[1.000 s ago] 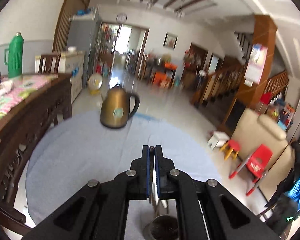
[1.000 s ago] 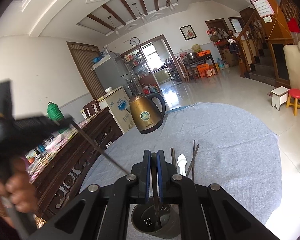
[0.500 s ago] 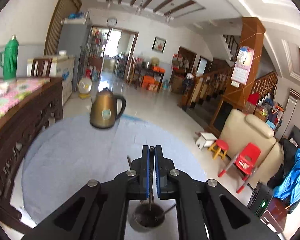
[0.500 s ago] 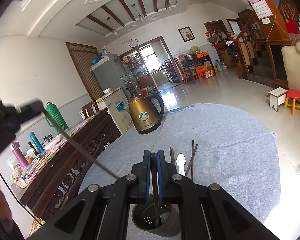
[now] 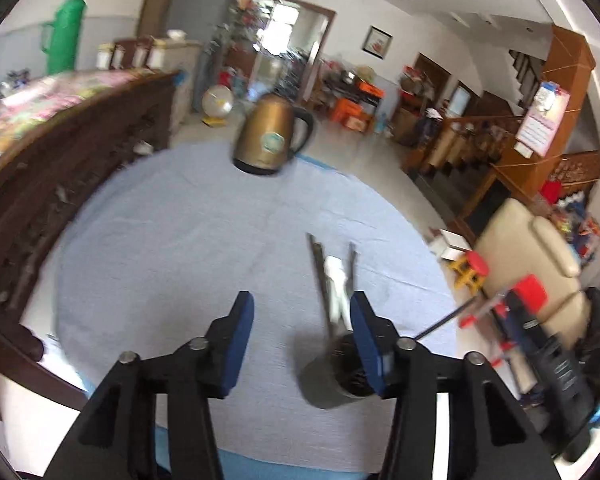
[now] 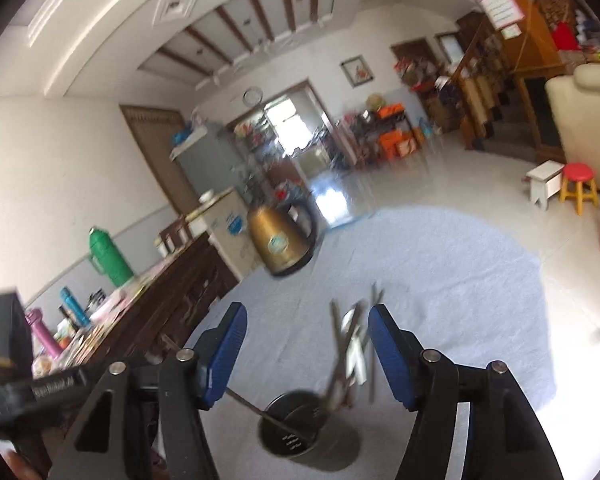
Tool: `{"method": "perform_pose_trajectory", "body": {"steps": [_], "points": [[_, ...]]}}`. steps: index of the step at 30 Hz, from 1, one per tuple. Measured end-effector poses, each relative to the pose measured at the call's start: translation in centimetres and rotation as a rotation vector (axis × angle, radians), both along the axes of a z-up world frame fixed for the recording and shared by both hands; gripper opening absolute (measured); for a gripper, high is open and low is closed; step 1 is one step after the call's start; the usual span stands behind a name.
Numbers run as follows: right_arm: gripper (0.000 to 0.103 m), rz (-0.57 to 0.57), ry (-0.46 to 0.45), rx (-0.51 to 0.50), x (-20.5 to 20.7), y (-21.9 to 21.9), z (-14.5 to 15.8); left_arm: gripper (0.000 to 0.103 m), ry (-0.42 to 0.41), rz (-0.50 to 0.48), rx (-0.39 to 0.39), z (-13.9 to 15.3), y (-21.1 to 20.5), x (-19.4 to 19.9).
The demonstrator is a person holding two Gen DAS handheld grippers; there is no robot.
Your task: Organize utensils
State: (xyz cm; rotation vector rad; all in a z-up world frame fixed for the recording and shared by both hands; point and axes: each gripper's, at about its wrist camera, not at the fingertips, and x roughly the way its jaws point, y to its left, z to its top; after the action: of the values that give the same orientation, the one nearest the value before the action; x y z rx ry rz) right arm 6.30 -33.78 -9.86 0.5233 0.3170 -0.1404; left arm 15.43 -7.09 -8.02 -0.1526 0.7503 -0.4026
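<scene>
Both the left gripper (image 5: 302, 326) and right gripper (image 6: 306, 334) hung with jaws apart over the dark cylindrical metal holder (image 6: 296, 436), chopsticks (image 6: 274, 420) leaning inside it.

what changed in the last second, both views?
Both let go: the left hand-held gripper and right hand-held gripper, each shut on a thin dark chopstick before, now stand open; chopsticks lean in the grey perforated holder. Gold kettle and white spoon unmoved.

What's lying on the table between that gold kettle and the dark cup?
A white spoon and chopsticks, between kettle and cup; the left wrist view shows it.
</scene>
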Motion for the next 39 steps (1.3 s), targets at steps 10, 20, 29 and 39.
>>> {"method": "perform_pose_trajectory", "body": {"steps": [10,20,29,39], "points": [[0.067,-0.031,-0.002,-0.014,-3.4,-1.3,1.3,0.072,-0.109,0.049,0.103,0.5,1.2,-4.2],[0.067,0.077,0.035,-0.112,-6.1,3.0,2.3,0.080,-0.244,0.139,0.324,2.6,0.9,-8.2],[0.067,0.130,0.070,-0.136,-6.9,5.5,2.5,0.084,-0.328,0.191,0.351,4.5,2.3,-10.4],[0.067,0.193,0.130,-0.111,-6.2,7.0,1.3,0.089,-0.344,0.238,0.362,4.5,3.6,-10.5]]}}
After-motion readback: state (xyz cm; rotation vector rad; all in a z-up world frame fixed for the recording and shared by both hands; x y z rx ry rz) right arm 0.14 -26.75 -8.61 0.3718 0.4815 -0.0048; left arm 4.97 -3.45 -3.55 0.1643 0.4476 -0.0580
